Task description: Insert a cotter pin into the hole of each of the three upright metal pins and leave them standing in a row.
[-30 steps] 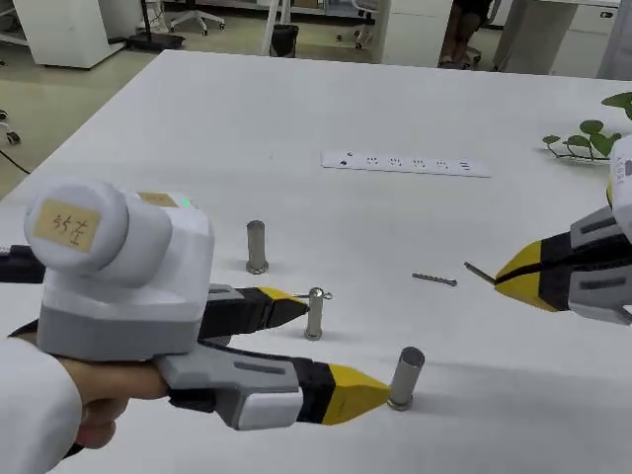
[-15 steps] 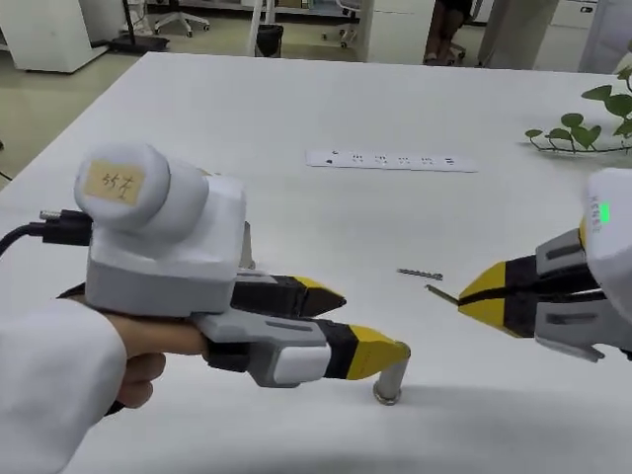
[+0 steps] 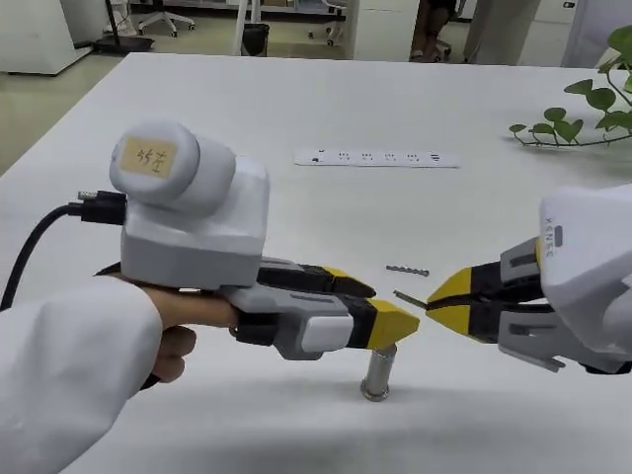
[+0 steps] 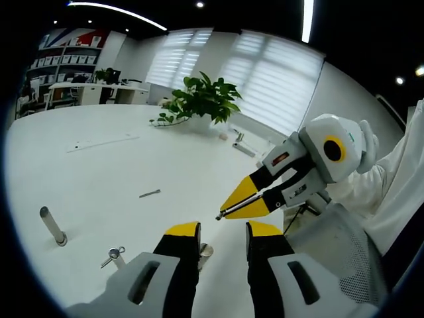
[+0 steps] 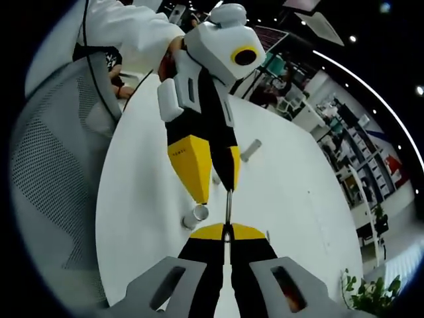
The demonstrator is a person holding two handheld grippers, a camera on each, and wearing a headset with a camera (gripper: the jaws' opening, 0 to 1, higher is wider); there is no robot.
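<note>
An upright metal pin (image 3: 377, 371) stands at the table's near edge, its top just under my left gripper (image 3: 381, 304). That gripper is open, and the pin (image 4: 205, 251) shows in the gap between its jaws. My right gripper (image 3: 440, 303) is shut on a cotter pin (image 3: 409, 298) whose tip points at the left gripper's yellow tips, a short way off. A second metal pin (image 4: 116, 256) carries a cotter pin through its hole. A third pin (image 4: 52, 226) stands bare. A loose cotter pin (image 3: 407, 270) lies on the table.
A white power strip (image 3: 375, 157) lies farther back on the white table (image 3: 247, 109). A potted plant's leaves (image 3: 578, 114) reach in at the far right. A sleeve and hand (image 3: 89, 365) hold the left gripper.
The left gripper has swung right over the near metal pin, hiding the other two in the head view. The right gripper has moved left with its cotter pin, closing the gap.
</note>
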